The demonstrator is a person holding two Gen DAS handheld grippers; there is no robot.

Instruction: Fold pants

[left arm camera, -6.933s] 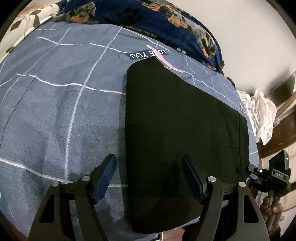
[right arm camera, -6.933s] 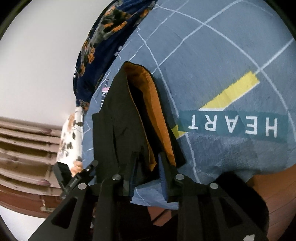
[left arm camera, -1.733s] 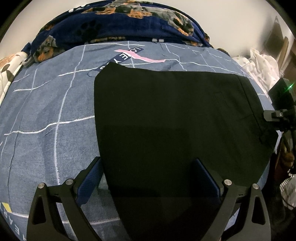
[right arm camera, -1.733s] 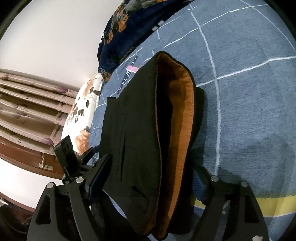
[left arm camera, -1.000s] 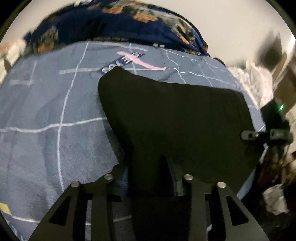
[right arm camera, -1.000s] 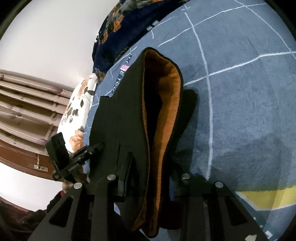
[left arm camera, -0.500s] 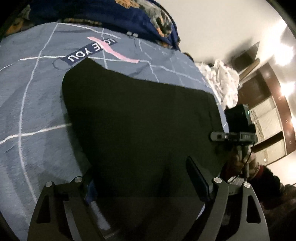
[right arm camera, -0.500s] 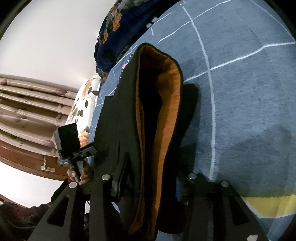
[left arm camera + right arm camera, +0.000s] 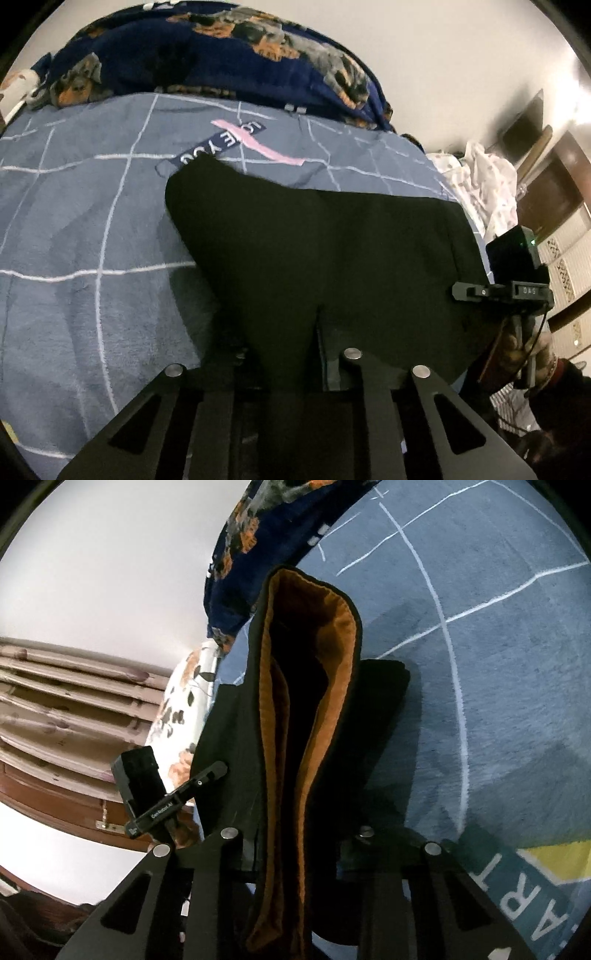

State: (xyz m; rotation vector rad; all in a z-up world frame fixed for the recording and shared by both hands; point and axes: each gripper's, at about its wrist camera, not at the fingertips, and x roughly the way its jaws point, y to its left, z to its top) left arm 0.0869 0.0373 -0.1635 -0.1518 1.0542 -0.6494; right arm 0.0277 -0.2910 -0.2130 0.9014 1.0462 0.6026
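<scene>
Left wrist view: the black pants lie across the frame's centre on the blue checked bedspread, and the left gripper at bottom centre is closing, pinching the near edge. In the right wrist view the right gripper is also closing, clamped on the orange-lined waistband. The step looks like gripping for another fold; next, both ends probably need lifting together and carrying across evenly.
</scene>
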